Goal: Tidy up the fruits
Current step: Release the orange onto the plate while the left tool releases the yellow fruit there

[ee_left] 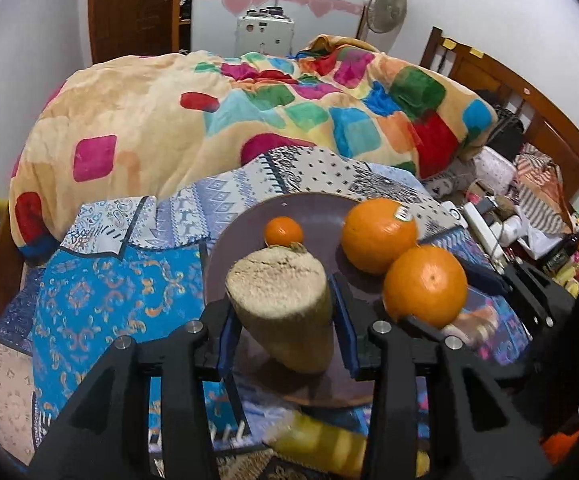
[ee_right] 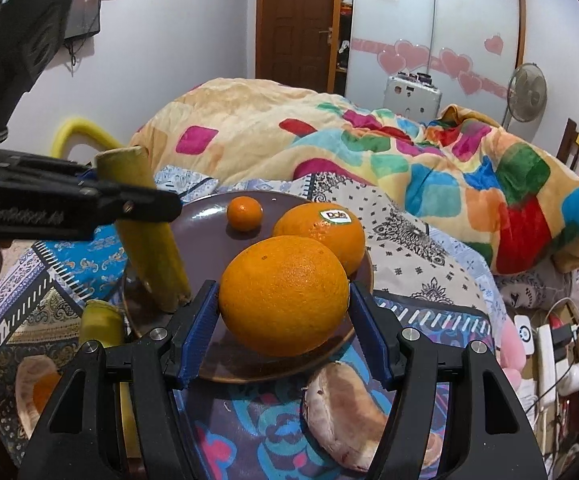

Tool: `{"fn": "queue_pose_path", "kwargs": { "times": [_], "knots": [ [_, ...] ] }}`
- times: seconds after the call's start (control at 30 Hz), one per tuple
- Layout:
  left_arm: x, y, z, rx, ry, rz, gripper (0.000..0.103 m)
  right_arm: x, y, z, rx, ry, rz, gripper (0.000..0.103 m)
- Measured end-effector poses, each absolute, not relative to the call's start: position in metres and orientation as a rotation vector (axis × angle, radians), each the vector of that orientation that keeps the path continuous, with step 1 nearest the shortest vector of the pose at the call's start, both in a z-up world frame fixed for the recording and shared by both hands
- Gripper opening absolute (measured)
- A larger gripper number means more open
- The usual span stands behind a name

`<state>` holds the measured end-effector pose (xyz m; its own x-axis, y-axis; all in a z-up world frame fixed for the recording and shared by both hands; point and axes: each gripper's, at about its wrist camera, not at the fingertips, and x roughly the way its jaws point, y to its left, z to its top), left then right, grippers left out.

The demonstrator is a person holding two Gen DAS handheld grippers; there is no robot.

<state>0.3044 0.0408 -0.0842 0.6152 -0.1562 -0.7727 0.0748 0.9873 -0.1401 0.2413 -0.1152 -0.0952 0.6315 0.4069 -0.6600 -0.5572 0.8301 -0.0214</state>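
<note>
Left wrist view
Left gripper (ee_left: 285, 312): jaws closed on a cut sugarcane piece (ee_left: 283, 312), tilted, its pale cut end facing up, lower end over the near-left part of the plate (ee_left: 317, 208).
Plate: dark purple-brown, lying on the patterned sheet (ee_left: 121, 292) of the bed, near its foot edge.
Small tangerine (ee_left: 283, 231): on the plate's far-left part, just behind the cane.
Stickered orange (ee_left: 379, 235): on the plate's right side, touching the near orange (ee_left: 425, 286).
Right gripper (ee_left: 429, 320): mostly hidden behind the near orange.
Banana (ee_left: 321, 440): blurred, yellow, on the bed just before the plate's near rim.

Right wrist view
Right gripper (ee_right: 285, 312): jaws pressed against both sides of the near orange (ee_right: 285, 294), over the plate's (ee_right: 205, 216) near edge.
Left gripper (ee_right: 145, 206): comes in from the left, clamping the sugarcane piece (ee_right: 147, 240).
Stickered orange (ee_right: 325, 232): behind, touching the held one.
Small tangerine (ee_right: 244, 213): far side, apart.
Peel (ee_right: 345, 404): on the bed, before the plate.
Blanket (ee_right: 369, 152): heaped behind.
</note>
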Motion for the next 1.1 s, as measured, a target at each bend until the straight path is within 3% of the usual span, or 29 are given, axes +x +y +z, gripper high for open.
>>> {"fn": "queue_pose_path", "kwargs": {
  "times": [0.13, 0.27, 0.5, 1.1],
  "knots": [
    [0.314, 0.039, -0.088, -0.078, 0.892, -0.116, 0.043, 0.242, -0.114, -0.098, -0.237, 0.694, 0.556, 0.062],
    [0.318, 0.032, -0.094, -0.015, 0.902, -0.077, 0.056, 0.244, -0.112, -0.100, -0.232, 0.717, 0.567, 0.063],
    [0.312, 0.041, -0.100, -0.041, 0.904, -0.070, 0.057, 0.249, -0.112, -0.104, -0.211, 0.758, 0.585, 0.064],
    [0.237, 0.031, -0.059, 0.045, 0.769, -0.061, 0.058, 0.203, -0.129, -0.062, -0.200, 0.644, 0.564, 0.064]
  ]
}}
